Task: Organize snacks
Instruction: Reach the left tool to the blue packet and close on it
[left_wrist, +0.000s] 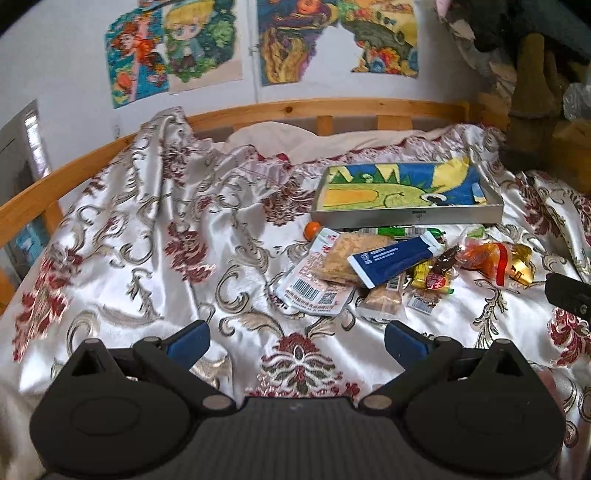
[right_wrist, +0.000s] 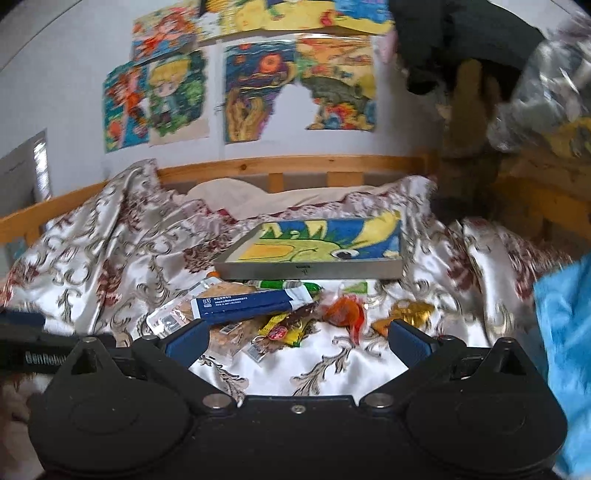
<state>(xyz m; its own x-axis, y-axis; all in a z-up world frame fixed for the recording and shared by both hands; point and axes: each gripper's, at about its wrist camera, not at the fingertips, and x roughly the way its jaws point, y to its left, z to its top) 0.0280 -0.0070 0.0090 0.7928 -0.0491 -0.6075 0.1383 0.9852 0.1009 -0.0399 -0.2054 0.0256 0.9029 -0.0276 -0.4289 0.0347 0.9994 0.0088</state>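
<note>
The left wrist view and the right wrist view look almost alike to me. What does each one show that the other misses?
Only the left wrist view shows the barcode on the white pouch clearly, and the right tool's dark tip at its right edge.

Only the right wrist view shows a bright blue cloth at the right, and more wall pictures higher up.

Both share the metal tray with its cartoon lining, the dark blue packet on the snack pile, the orange candy, the patterned bedspread and open tool fingers.

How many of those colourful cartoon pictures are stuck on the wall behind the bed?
4 or more. Lower row: a blond-child picture at left, an orange-and-blue one at right. Above: a red-haired one and a yellow one, cut off; more may be hidden.
</note>
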